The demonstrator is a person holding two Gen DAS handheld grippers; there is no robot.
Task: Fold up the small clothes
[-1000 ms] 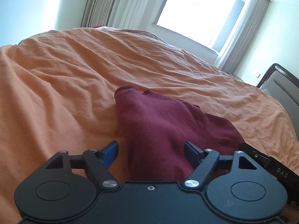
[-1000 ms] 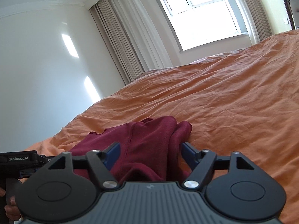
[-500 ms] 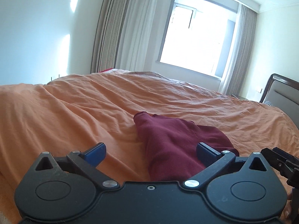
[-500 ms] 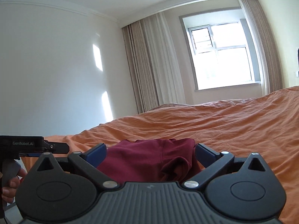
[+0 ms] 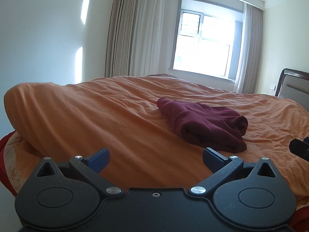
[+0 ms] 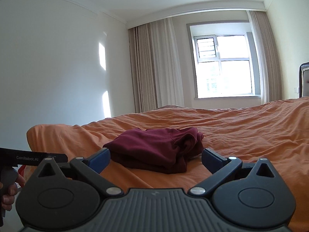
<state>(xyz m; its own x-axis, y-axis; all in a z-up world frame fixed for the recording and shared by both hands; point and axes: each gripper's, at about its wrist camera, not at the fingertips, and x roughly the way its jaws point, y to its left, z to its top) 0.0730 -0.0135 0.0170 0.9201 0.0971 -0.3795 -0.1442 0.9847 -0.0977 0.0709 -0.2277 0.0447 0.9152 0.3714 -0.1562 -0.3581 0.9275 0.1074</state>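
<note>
Both grippers have drawn back from the maroon garment (image 5: pixel 202 123), which lay between their fingers a second ago; the left gripper (image 5: pixel 155 157) now sits short of the garment, fingers spread wide, gripping nothing; the right gripper (image 6: pixel 155 157) is likewise wide apart and empty, just short of the garment (image 6: pixel 158 148); the garment lies folded on the orange bedspread (image 5: pixel 96 119), with the window (image 5: pixel 202 44) beyond it.

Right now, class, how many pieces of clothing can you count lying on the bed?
1. A folded maroon garment lies on the orange bedspread, ahead of both open grippers, touching neither. Red fabric at the bed's lower left edge cannot be identified.
</note>
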